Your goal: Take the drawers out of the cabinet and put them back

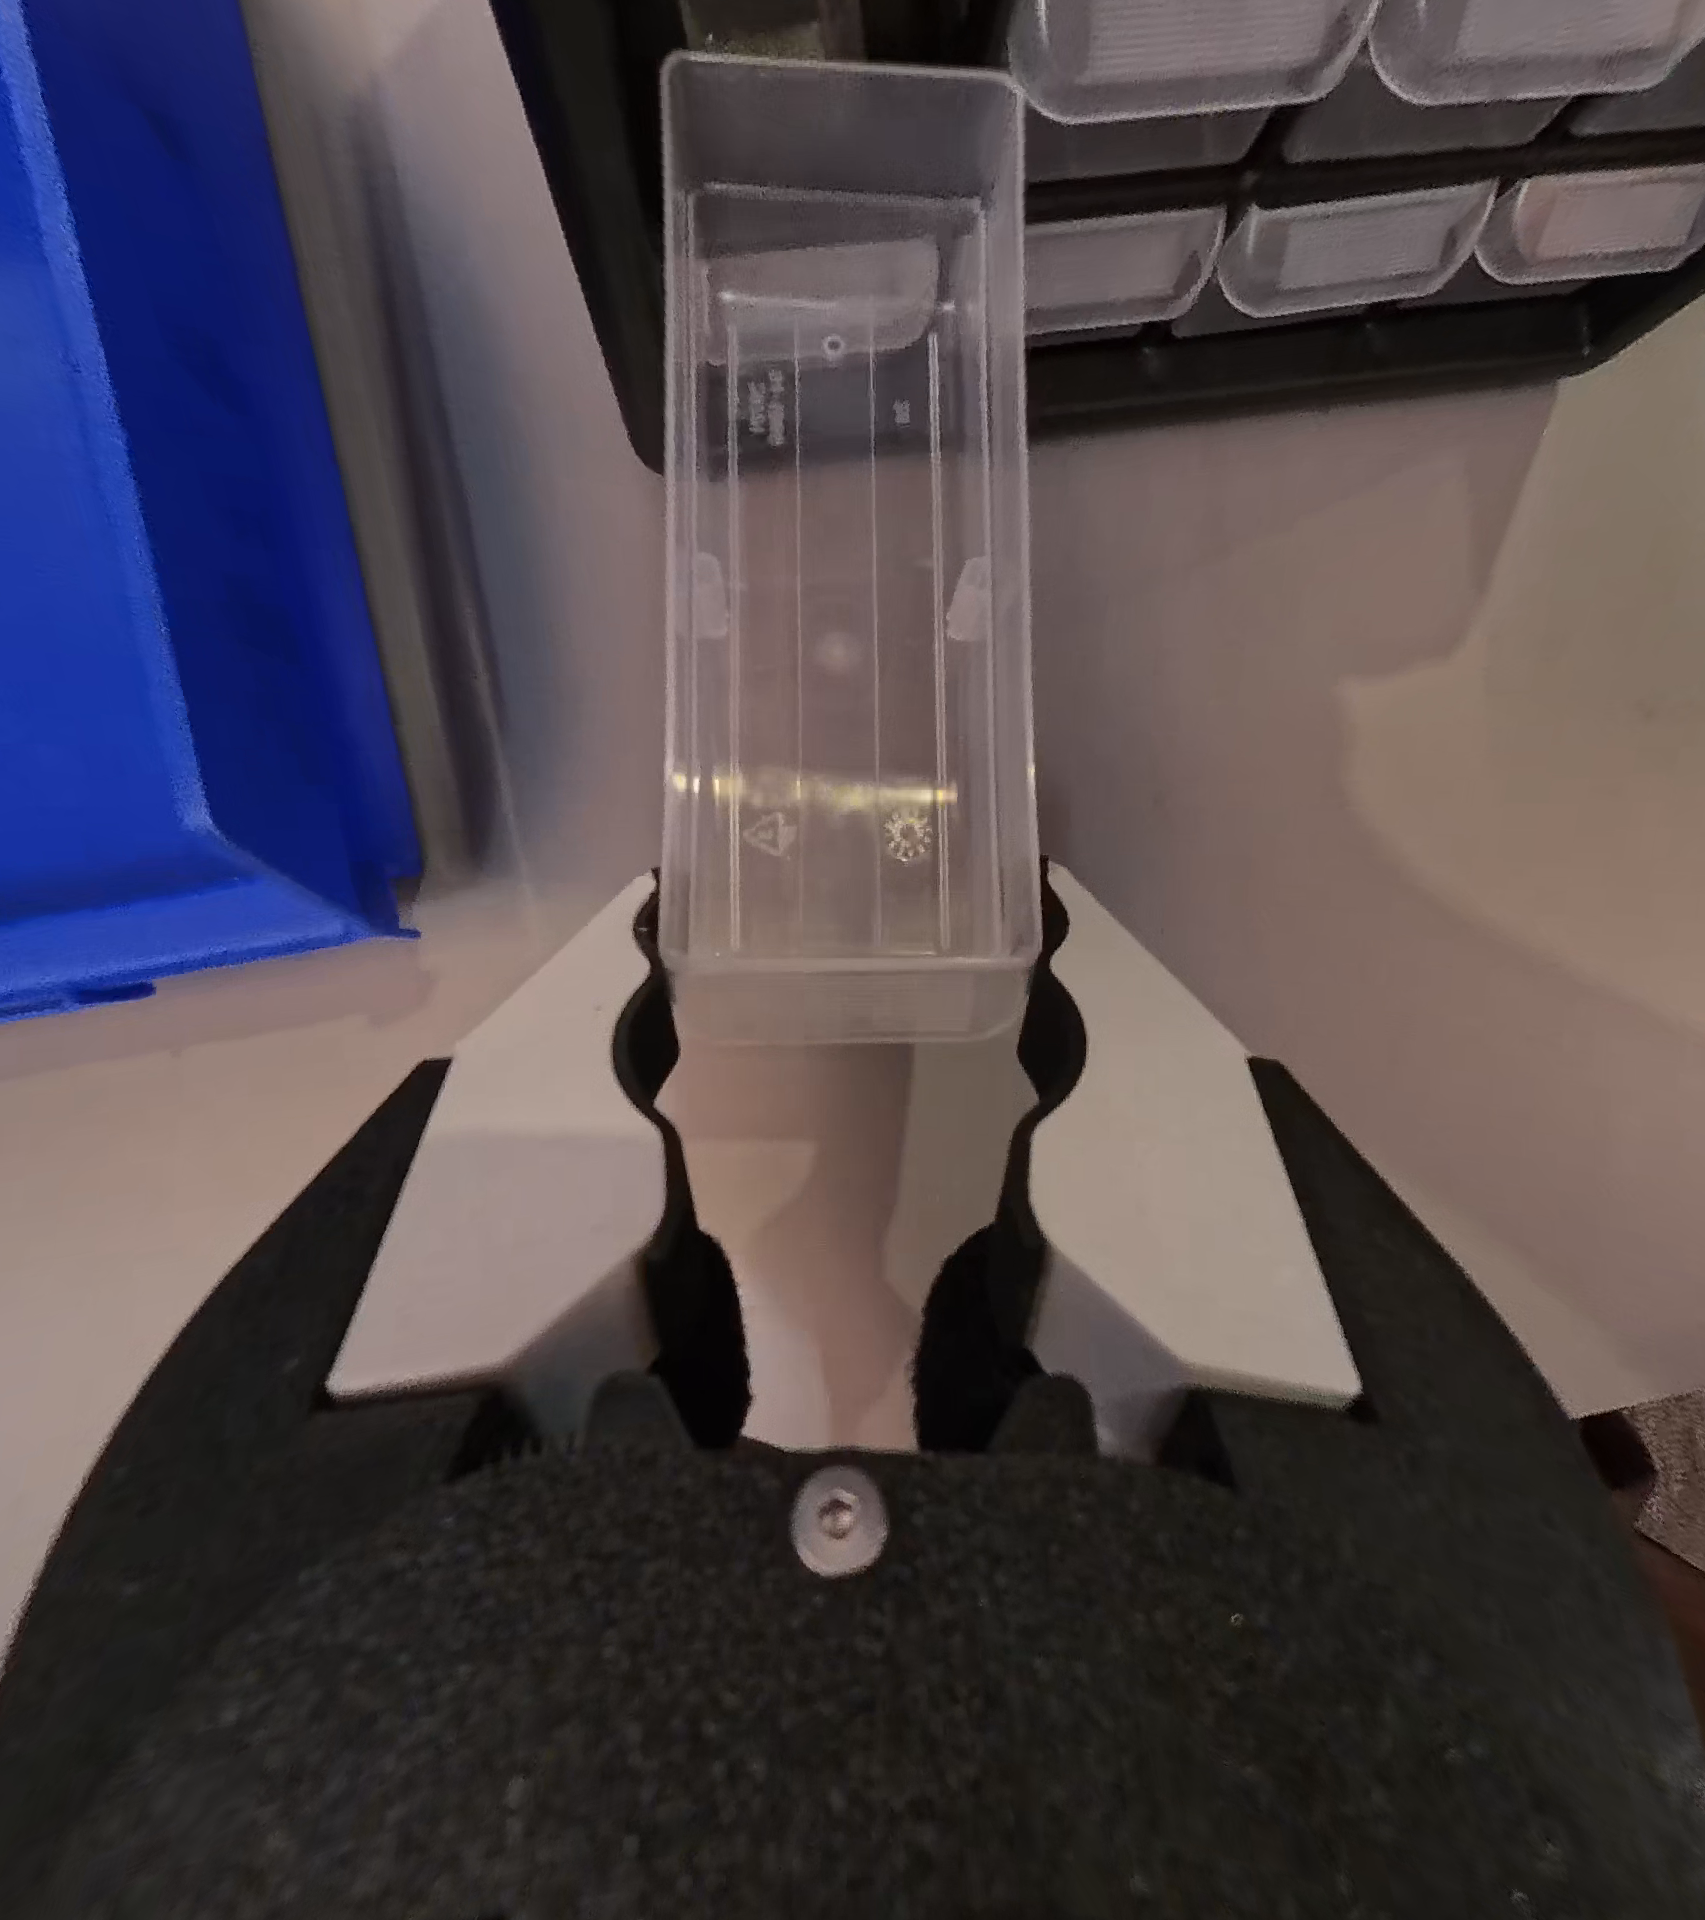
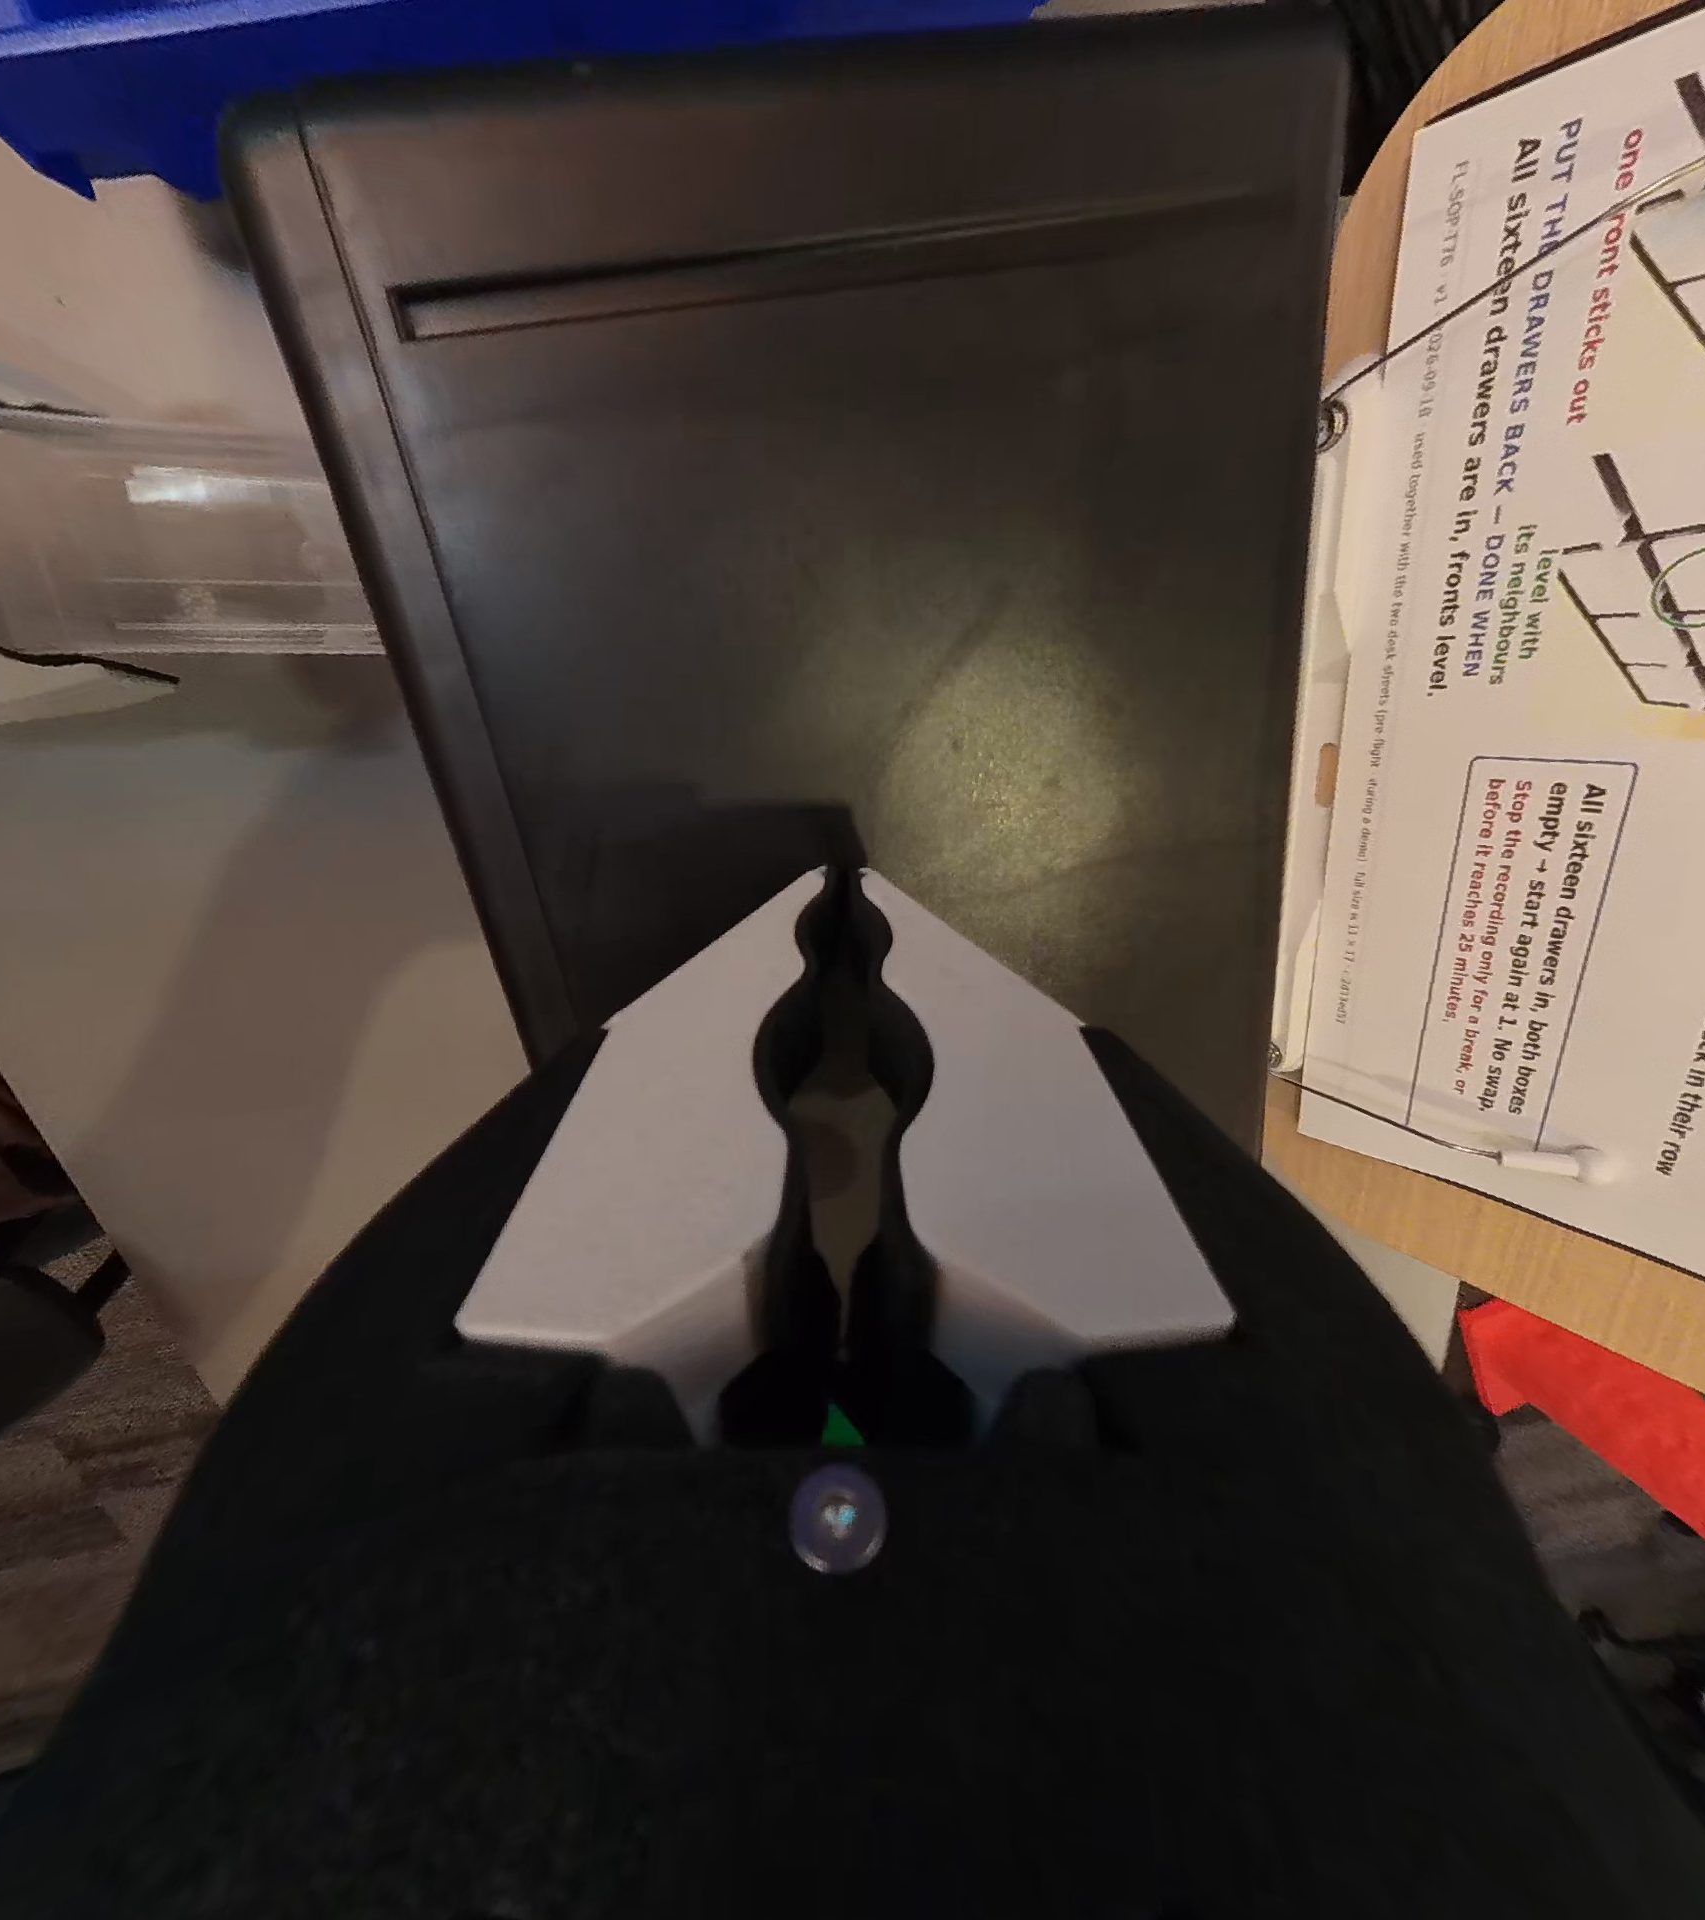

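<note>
My left gripper (image 1: 848, 914) is shut on the near end of an empty clear plastic drawer (image 1: 843, 520). It holds the drawer lengthwise, pointing away from me toward the left edge of the black cabinet (image 1: 1347, 343). Several clear drawers (image 1: 1347, 249) sit in the cabinet's rows at the upper right. In the right wrist view my right gripper (image 2: 843, 883) is shut and empty, with its tips against a plain black outer panel of the cabinet (image 2: 827, 468). The held drawer shows blurred at the left of that view (image 2: 152, 540).
A blue bin (image 1: 100, 520) stands on the white table (image 1: 1347, 831) to the left of the drawer; its edge shows above the cabinet (image 2: 204, 62). A printed instruction sheet (image 2: 1554, 623) lies on a wooden board to the cabinet's right, with a red object (image 2: 1606, 1434) below it.
</note>
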### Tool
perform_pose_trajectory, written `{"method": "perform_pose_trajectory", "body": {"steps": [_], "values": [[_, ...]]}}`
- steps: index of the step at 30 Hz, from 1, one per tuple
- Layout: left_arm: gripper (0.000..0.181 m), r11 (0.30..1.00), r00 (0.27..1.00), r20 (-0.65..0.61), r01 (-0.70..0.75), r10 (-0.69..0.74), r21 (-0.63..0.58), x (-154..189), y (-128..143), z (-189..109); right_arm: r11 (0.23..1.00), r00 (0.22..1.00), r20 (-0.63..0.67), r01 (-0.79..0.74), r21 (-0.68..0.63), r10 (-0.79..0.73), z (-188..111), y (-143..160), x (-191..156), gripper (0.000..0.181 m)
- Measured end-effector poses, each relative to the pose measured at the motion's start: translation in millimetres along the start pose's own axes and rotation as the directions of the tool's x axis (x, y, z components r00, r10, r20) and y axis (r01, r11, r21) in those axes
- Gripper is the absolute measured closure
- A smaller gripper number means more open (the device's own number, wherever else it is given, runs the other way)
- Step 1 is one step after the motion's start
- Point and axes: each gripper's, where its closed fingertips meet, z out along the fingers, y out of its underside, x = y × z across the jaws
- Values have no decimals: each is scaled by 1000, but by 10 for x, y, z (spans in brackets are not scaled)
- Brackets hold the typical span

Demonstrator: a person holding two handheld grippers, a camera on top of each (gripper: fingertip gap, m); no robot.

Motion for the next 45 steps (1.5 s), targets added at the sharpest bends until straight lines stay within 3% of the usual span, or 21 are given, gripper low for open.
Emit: {"method": "perform_pose_trajectory", "body": {"steps": [9, 19, 27, 31, 33, 37, 45], "values": [[116, 998, 999, 32, 11, -13, 60, -30, -160, -132, 1000, 1000, -2, 0, 16, 0, 0, -1, 2, 181], [116, 989, 994, 99, 34, -48, 143, 27, -294, 156, 1000, 1000, 10, -13, 27, 12, -1, -1, 1, 181], [116, 966, 992, 80, 76, -99, 249, -10, -708, 416, 1000, 1000, 15, -11, 8, 11, 0, 0, 0, 181], [109, 940, 990, 5, 134, -143, 315, 38, -672, 312, 1000, 1000, 22, -14, 8, 13, 0, 0, 0, 181], [115, 913, 984, -2, 167, -179, 373, 14, -525, 139, 1000, 1000, 24, -15, 8, 15, -1, 0, -1, 181], [145, 856, 985, -21, 160, -172, 492, 108, -301, -73, 1000, 1000, 14, -9, 2, 9, -2, 1, -1, 181], [155, 861, 990, 8, 121, -144, 495, 53, -744, 382, 999, 1000, 13, -3, -45, 4, -1, 4, -2, 181]]}}
